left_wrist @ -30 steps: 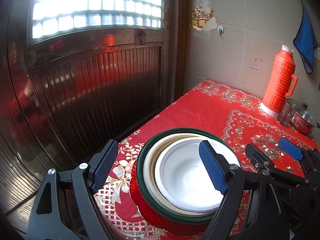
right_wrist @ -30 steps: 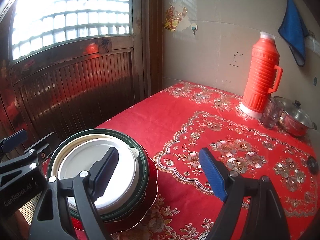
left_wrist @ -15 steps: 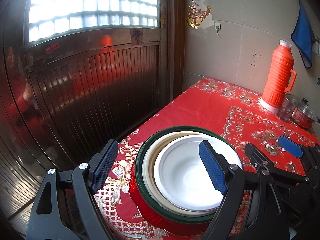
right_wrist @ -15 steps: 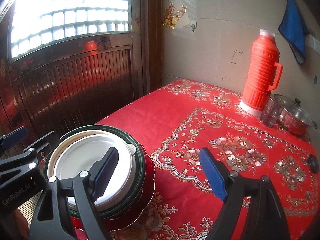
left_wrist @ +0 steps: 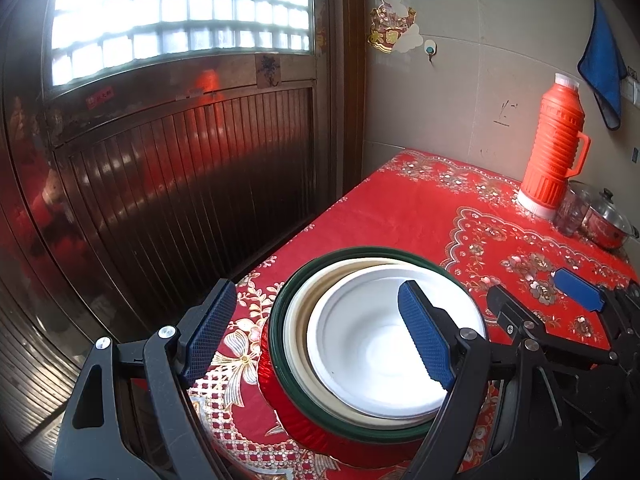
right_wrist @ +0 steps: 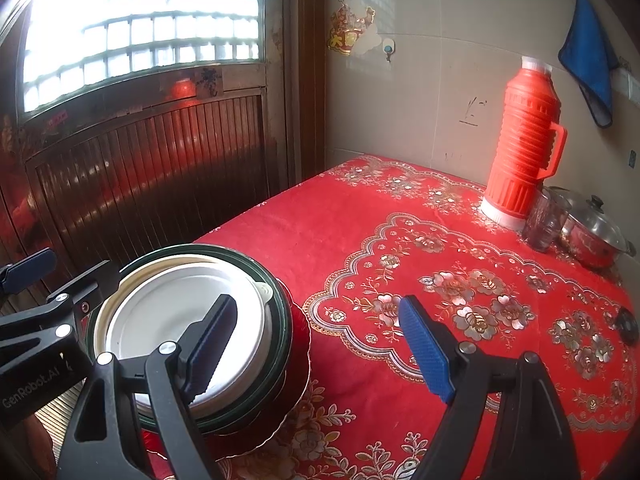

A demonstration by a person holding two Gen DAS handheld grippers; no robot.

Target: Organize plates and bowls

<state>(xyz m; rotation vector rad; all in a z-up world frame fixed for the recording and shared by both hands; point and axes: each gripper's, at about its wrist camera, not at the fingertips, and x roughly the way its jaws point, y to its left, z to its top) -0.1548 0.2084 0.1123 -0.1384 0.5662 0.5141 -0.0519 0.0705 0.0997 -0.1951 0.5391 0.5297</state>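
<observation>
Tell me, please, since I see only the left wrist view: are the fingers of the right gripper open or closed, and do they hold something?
Observer: The right gripper is open and holds nothing. One finger is over the white plate, the other over the tablecloth.
Operator: Does anything lie on the cloth at the far right, behind that gripper?
Observer: Yes, a small dark round object lies near the cloth's right edge. I cannot tell what it is.
Operator: And the right side of the stack, which my finger hides?
Observer: A small cream tab sticks out there, between the white plate and the green bowl.
</observation>
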